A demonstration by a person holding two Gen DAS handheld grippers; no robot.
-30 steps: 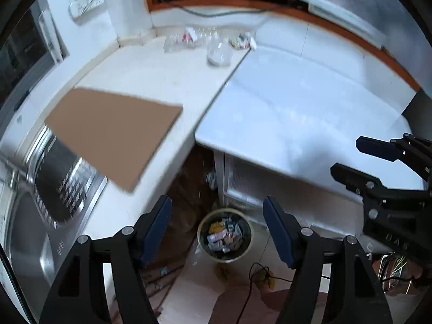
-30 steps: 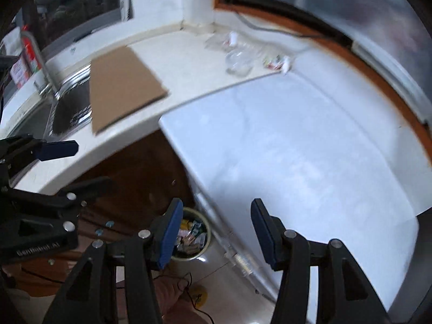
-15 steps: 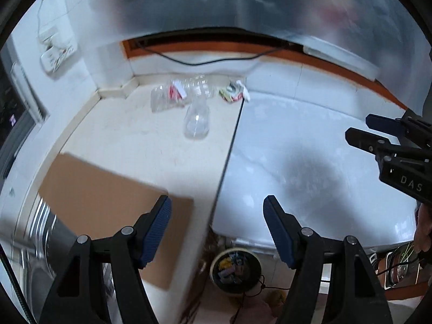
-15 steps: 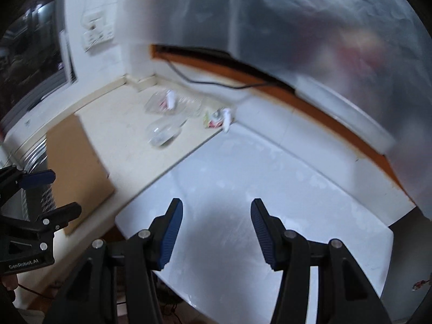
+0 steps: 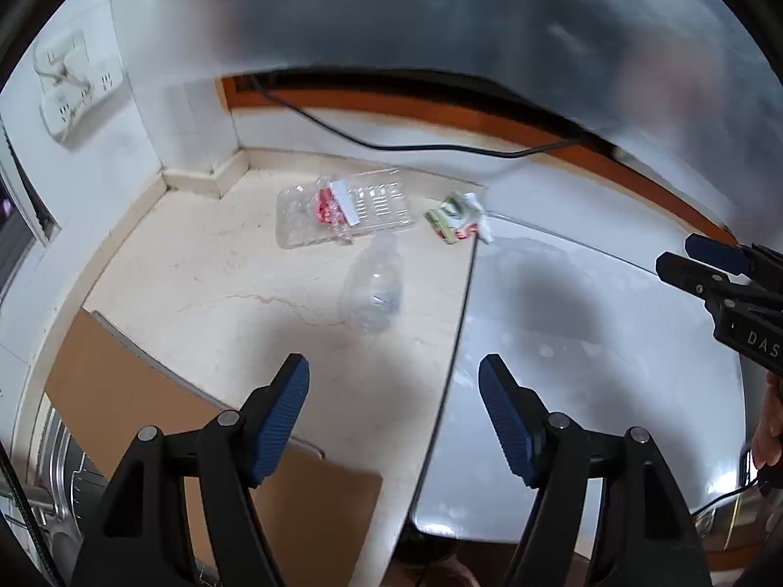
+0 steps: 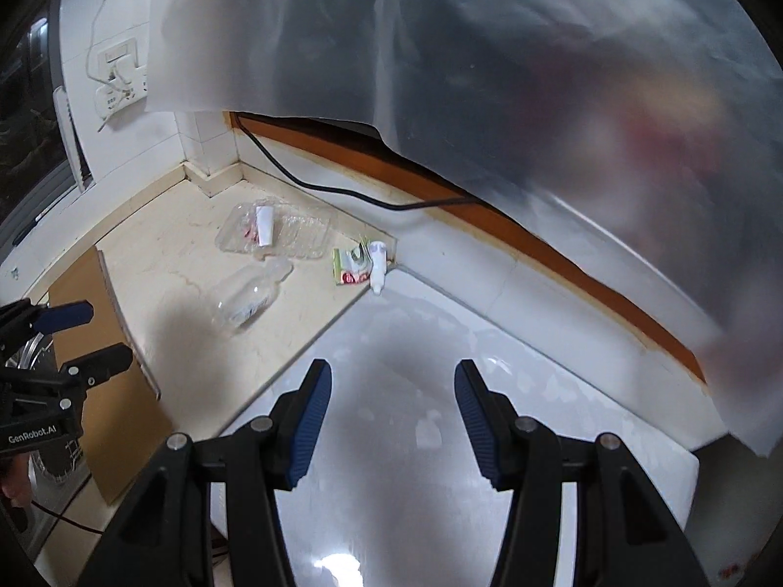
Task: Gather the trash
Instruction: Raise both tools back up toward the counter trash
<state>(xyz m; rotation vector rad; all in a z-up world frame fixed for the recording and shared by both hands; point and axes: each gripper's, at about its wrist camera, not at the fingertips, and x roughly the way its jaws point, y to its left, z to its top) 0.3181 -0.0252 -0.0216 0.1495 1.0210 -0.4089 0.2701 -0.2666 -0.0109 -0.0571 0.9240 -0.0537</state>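
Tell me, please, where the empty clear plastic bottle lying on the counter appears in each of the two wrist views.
Left wrist view: the clear bottle lies just above centre, below the clear tray.
Right wrist view: the clear bottle lies left of centre, below the same tray.
Shared landmark: the black cable along the wall.

Two black angular claws, left claw (image 5: 394, 416) and right claw (image 6: 391, 420), each with ribbed blue pads (image 5: 281, 418), silver screws (image 6: 526, 423), and white lettering on the housings.
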